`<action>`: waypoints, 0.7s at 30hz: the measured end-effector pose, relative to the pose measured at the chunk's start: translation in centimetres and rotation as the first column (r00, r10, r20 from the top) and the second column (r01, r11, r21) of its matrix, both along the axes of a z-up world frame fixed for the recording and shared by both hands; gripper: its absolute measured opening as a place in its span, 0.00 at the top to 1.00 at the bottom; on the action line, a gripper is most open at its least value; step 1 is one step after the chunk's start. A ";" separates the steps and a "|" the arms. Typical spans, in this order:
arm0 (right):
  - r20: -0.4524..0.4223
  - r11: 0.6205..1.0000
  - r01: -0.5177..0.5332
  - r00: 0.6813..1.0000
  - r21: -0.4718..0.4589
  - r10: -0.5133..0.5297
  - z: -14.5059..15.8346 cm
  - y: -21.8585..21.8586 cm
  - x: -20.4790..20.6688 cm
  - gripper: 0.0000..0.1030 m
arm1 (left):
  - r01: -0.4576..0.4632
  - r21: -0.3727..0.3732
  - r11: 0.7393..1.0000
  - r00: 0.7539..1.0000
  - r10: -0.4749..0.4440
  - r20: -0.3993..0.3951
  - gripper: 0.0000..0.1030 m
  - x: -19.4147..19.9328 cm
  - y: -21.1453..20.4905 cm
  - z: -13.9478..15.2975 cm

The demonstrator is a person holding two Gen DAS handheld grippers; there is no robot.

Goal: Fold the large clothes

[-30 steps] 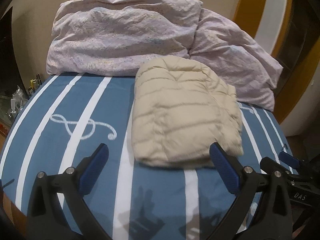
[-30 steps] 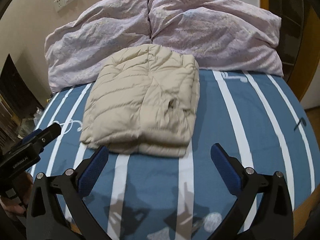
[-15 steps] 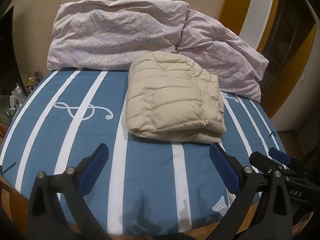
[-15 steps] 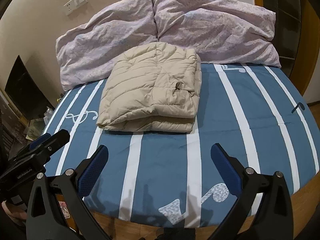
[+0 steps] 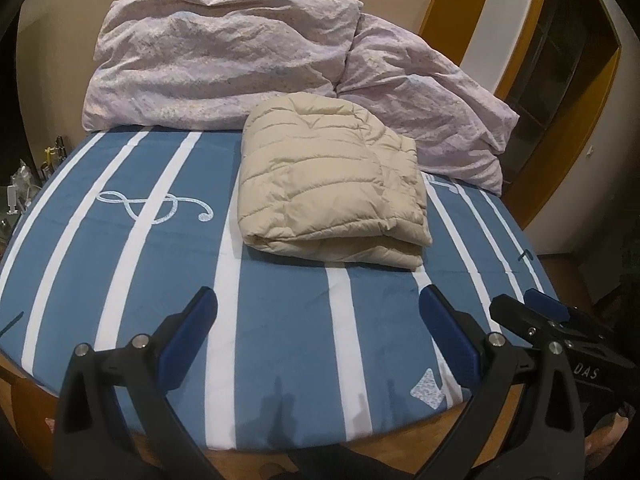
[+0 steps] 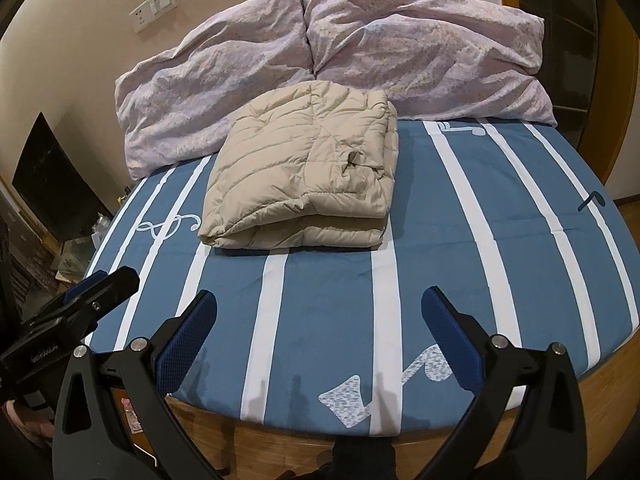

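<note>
A beige quilted puffer jacket [image 5: 328,184] lies folded into a thick rectangle on the blue bed with white stripes [image 5: 280,320]; it also shows in the right wrist view [image 6: 304,176]. My left gripper [image 5: 318,316] hangs open above the bed's near edge, well short of the jacket, nothing between its blue pads. My right gripper [image 6: 318,316] is open too, equally far back and empty. Each gripper shows at the edge of the other's view: the right gripper [image 5: 548,316] and the left gripper [image 6: 100,284].
Two crumpled lilac pillows [image 5: 224,64] [image 6: 420,48] lean against the wall behind the jacket. The bed's wooden frame [image 6: 520,428] runs below its near edge. A dark screen [image 6: 52,184] and small clutter [image 5: 20,184] stand on the left. A doorway with orange trim [image 5: 560,80] is on the right.
Both grippers have pulled back from the jacket toward the foot of the bed, so the bed's near edge and wooden frame have come into view. The jacket has not moved.
</note>
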State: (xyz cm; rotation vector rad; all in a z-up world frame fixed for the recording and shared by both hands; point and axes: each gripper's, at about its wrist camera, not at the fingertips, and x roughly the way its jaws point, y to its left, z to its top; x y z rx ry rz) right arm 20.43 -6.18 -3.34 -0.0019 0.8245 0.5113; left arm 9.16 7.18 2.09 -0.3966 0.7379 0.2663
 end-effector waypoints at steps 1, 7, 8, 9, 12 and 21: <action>-0.001 1.000 -0.001 1.000 0.003 0.001 0.0 0.0 0.0 0.01 | 0.003 -0.006 1.000 1.000 -0.003 0.002 0.02 0.0 0.0 0.0; 0.002 1.000 -0.015 1.000 0.011 0.015 0.1 0.1 -0.3 0.01 | 0.010 -0.039 0.999 1.000 -0.009 0.013 0.02 -0.4 0.3 -0.2; 0.003 1.000 -0.017 1.000 0.013 0.017 0.1 0.2 -0.3 0.01 | 0.012 -0.045 0.999 1.000 -0.011 0.015 0.02 -0.4 0.3 -0.2; 0.003 1.000 -0.019 1.000 0.015 0.019 0.1 0.2 -0.4 0.01 | 0.013 -0.049 0.999 1.000 -0.013 0.017 0.02 -0.4 0.3 -0.2; 0.001 0.999 -0.025 1.000 0.020 0.025 0.1 0.3 -0.5 0.01 | 0.016 -0.054 0.998 1.000 -0.014 0.024 0.02 -0.6 0.2 -0.1; 0.007 0.999 -0.032 0.999 0.033 0.032 0.2 0.2 -0.9 0.01 | 0.011 -0.045 0.999 1.000 -0.009 0.024 0.02 -0.9 -0.1 0.2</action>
